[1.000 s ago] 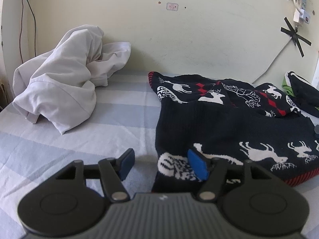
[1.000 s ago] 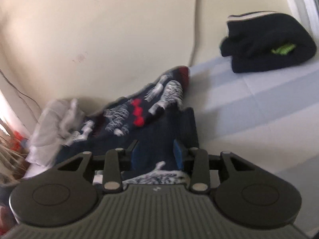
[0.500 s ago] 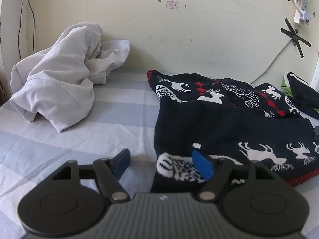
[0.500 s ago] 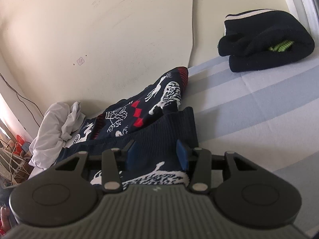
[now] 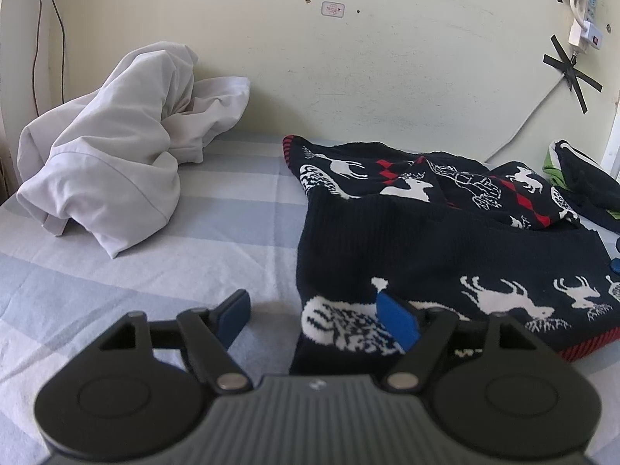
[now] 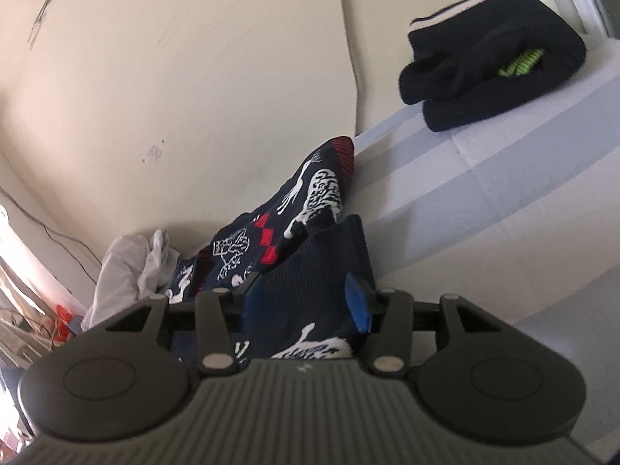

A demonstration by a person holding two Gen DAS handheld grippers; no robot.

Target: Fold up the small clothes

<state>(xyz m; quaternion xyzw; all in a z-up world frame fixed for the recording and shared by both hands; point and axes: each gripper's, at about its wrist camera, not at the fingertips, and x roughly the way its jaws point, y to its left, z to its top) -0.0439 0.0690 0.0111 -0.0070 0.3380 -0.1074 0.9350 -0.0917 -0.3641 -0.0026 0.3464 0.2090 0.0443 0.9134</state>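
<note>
A dark navy knit sweater with white reindeer and red trim (image 5: pixel 445 240) lies partly folded on the striped bed sheet (image 5: pixel 193 240). My left gripper (image 5: pixel 314 312) is open at the sweater's near left corner, one finger over the sheet, the other over the knit. In the right wrist view the same sweater (image 6: pixel 310 267) runs between the fingers of my right gripper (image 6: pixel 302 302), which is open at its right edge. A blue fingertip of the right gripper (image 5: pixel 615 264) shows at the far right of the left wrist view.
A crumpled white garment (image 5: pixel 116 162) lies at the back left against the wall. A folded black garment with green inside (image 6: pixel 492 66) lies at the back right. A cable and power strip (image 5: pixel 581 19) hang on the wall. Clutter (image 6: pixel 38 317) sits beyond the bed's left side.
Both grippers have opened wider. The left gripper has pulled back slightly from the sweater's corner. The right view has tilted and moved closer over the sweater's edge.
</note>
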